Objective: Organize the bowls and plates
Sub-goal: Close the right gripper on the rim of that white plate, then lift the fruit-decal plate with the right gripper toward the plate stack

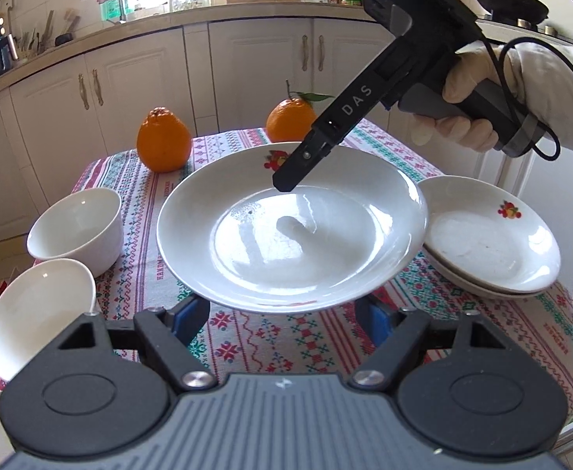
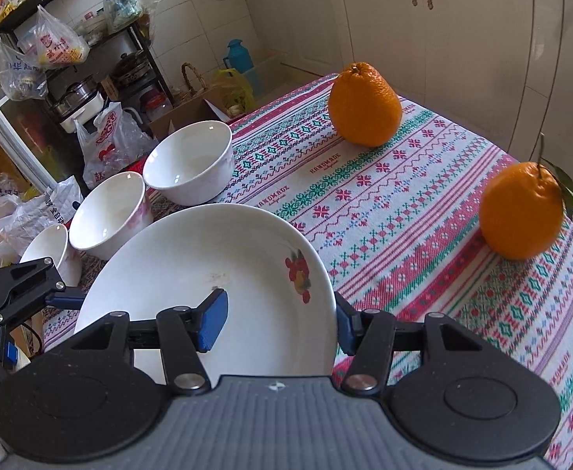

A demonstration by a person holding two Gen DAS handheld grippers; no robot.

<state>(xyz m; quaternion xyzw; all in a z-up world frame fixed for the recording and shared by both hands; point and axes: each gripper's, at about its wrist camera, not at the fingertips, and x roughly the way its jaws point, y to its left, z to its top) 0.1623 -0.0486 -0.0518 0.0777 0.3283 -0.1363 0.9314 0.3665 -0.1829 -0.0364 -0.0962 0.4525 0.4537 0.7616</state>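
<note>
1. Noted at the right gripper (image 2: 280, 323): pads pinched across the rim of the large plate (image 2: 192, 258), one blue pad on the inner wall, the other against the outside.
2. Noted at the left gripper (image 1: 282, 315): jaws spread wide, both pads tucked under the plate's near rim. Cannot tell whether there is contact.
3. Judged as raised off the tablecloth (image 2: 404, 196) and slightly tilted, so a carry in progress on one narrow pinch.
4. Recommended: hold the pinch firm, level the plate, bring the spread pads up beneath it as support, and clear the stack of small plates (image 1: 490, 243), whose edge lies under the plate's right rim.
5. Shown only in the left wrist view: the gloved hand (image 1: 470, 94) on the right handle, that stack, and the overlap with it.
6. Shown only in the right wrist view: the rim between the pads, and three bowls (image 2: 188, 168) in a row to the plate's left.
7. Seen in both views: two oranges (image 1: 164, 139) beyond the plate, well apart from it.
</note>
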